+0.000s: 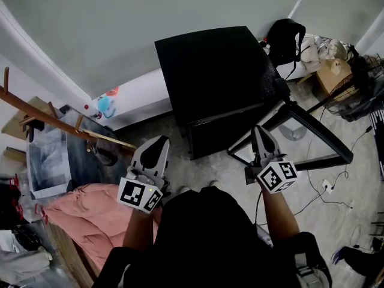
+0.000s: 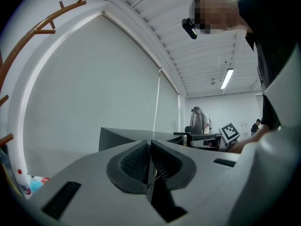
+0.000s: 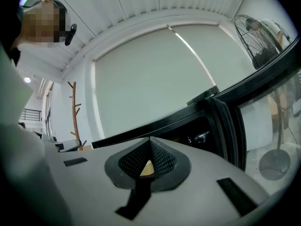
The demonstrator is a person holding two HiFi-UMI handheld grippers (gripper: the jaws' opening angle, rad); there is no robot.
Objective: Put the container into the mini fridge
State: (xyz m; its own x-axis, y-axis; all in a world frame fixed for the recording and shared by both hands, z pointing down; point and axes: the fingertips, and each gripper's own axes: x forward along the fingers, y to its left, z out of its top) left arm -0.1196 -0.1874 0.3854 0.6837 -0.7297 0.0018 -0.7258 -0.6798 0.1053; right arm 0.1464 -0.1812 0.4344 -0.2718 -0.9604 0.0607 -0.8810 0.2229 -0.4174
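**Shut, empty jaws before the open mini fridge (image 1: 210, 71)**

Our left gripper (image 1: 156, 144) and right gripper (image 1: 262, 132) had jaws pressed together on nothing. The mini fridge stood ahead of both, its door (image 1: 313, 132) swung open beside the right jaws. We saw no container; the dark interior might hide one. We judged keeping clear of the door wise.

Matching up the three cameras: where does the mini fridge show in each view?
Head view: mini fridge, upper centre, door swung open rightward.
Left gripper view: dark box at centre, just above the jaws.
Right gripper view: centre to right, beyond the jaws, door open.
Shared landmark: wooden coat stand, left of it.
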